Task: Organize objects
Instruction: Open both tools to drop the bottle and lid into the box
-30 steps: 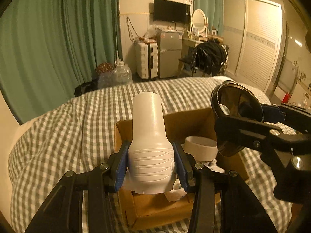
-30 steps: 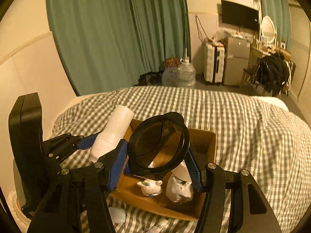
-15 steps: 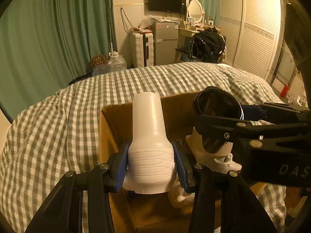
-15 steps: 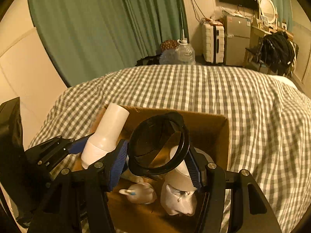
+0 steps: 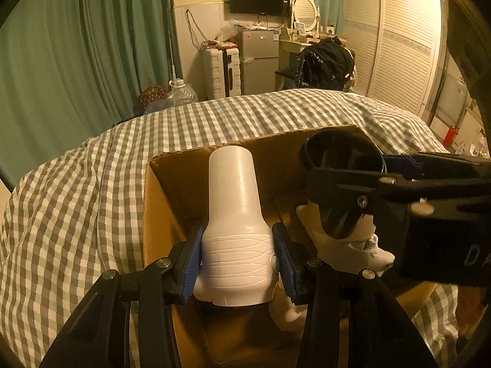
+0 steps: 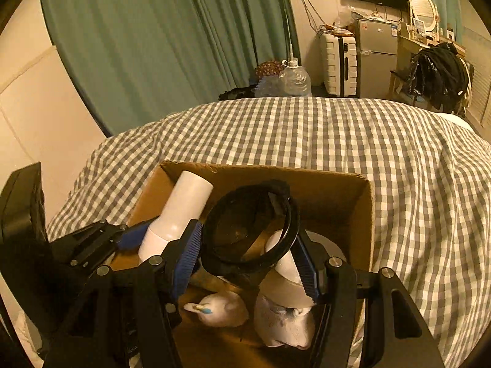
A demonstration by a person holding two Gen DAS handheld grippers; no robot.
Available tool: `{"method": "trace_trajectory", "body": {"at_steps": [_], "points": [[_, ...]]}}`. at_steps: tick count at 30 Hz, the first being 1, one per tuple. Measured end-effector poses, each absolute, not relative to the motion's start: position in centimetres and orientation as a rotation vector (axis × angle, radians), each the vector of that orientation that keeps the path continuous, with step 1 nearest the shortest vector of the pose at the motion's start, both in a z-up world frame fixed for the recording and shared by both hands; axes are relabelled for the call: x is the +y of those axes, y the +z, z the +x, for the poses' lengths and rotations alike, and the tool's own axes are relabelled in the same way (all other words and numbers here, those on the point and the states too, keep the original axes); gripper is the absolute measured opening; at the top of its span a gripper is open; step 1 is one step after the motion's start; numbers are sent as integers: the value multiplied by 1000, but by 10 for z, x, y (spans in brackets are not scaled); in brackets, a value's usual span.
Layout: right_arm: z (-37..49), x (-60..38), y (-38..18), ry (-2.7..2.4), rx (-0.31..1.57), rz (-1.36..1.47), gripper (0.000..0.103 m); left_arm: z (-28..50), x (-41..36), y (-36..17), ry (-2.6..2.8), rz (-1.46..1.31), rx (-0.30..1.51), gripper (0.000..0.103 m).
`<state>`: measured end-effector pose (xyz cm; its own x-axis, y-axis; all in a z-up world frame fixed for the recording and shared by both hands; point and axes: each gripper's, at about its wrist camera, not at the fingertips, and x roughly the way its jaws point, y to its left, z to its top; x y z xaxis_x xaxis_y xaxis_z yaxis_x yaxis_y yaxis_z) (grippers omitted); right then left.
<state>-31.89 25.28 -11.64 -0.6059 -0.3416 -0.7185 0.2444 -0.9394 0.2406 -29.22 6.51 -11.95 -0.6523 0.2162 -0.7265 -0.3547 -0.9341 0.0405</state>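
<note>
My left gripper is shut on a white bottle-shaped object and holds it inside the open cardboard box, near its left wall. It also shows in the right wrist view. My right gripper is shut on a black round bowl-like object and holds it over the box, to the right of the white object. The black object also shows in the left wrist view. White animal figurines lie on the box floor below.
The box sits on a bed with a grey-and-white checked cover. Green curtains, a white suitcase, a small fridge, water jugs and a wardrobe stand beyond the bed.
Both grippers have moved forward and down into the box with their objects still held. The box now fills more of both views.
</note>
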Motion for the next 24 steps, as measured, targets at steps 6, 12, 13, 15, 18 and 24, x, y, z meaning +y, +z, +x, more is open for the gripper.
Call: {"method": "trace_trajectory", "body": {"at_steps": [6, 12, 13, 15, 18, 24], "points": [[-313, 259, -102, -2584, -223, 1102, 70, -282, 65, -112, 2603, -1046, 284, 73], [-297, 265, -80, -2652, -219, 1056, 71, -267, 59, -88, 2634, -1009, 265, 81], [-292, 266, -73, -2664, -217, 1045, 71, -264, 58, -83, 2642, -1000, 267, 81], [-280, 268, -60, -2685, -215, 1020, 71, -254, 55, -69, 2656, -977, 266, 81], [-259, 269, -35, -2729, -175, 988, 71, -238, 49, -48, 2672, -945, 256, 81], [-202, 264, 23, -2813, -77, 888, 71, -197, 34, 6, 2725, -849, 232, 82]]}}
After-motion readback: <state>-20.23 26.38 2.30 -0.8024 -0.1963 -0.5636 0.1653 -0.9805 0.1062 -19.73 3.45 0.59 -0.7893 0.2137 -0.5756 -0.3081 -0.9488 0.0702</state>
